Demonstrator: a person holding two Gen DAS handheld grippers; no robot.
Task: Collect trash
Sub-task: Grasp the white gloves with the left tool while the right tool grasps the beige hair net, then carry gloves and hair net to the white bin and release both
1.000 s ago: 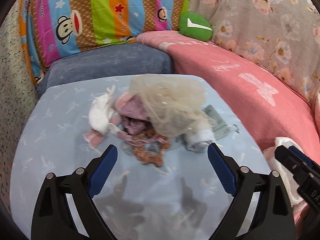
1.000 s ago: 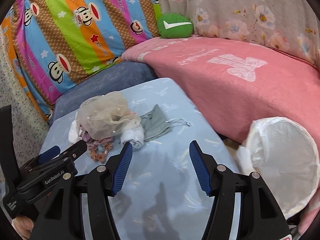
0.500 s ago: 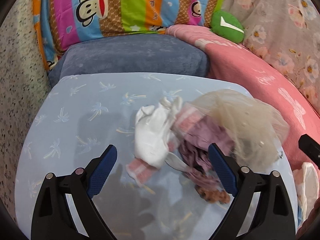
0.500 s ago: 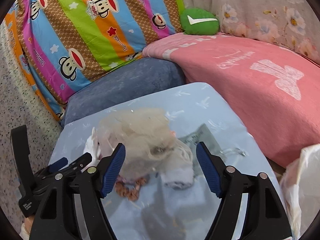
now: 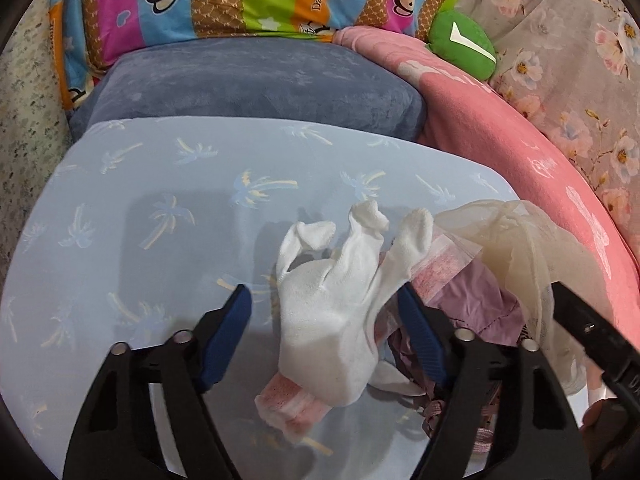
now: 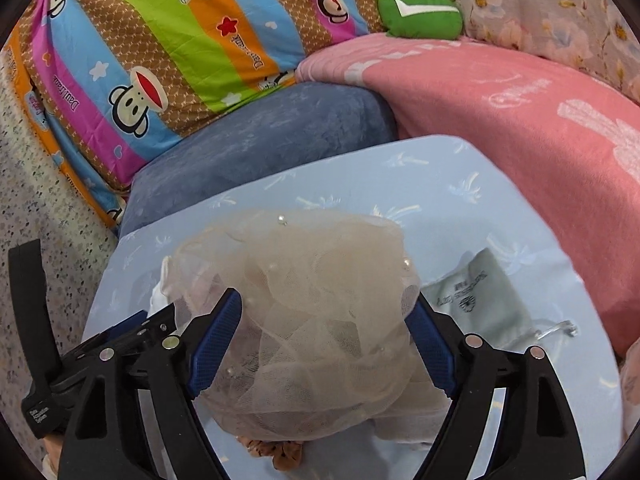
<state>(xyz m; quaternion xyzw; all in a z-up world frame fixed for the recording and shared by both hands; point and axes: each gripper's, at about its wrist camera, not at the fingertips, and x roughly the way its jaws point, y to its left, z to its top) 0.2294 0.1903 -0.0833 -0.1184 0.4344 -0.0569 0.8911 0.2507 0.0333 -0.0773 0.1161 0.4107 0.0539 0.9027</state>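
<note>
A pile of soft trash lies on the light blue table (image 5: 160,208). In the left wrist view my left gripper (image 5: 326,312) is open, its fingers on either side of a white sock bundle (image 5: 336,300) that lies on a pink striped cloth (image 5: 296,404). In the right wrist view my right gripper (image 6: 326,316) is open, its fingers on either side of a beige mesh net (image 6: 312,300) that covers the pile. The net (image 5: 520,240) also shows at the right of the left wrist view. A brown scrunchie (image 6: 280,454) peeks out under it.
A grey-green drawstring pouch (image 6: 476,304) lies on the table right of the net. A blue cushion (image 5: 256,84), a monkey-print pillow (image 6: 160,40), a pink blanket (image 6: 520,112) and a green plush (image 6: 420,12) ring the table. The left gripper's body (image 6: 80,360) sits left of the right one.
Both grippers have moved forward and down onto the pile. The socks now lie between the left fingers and the net between the right fingers. The white bag has left view.
</note>
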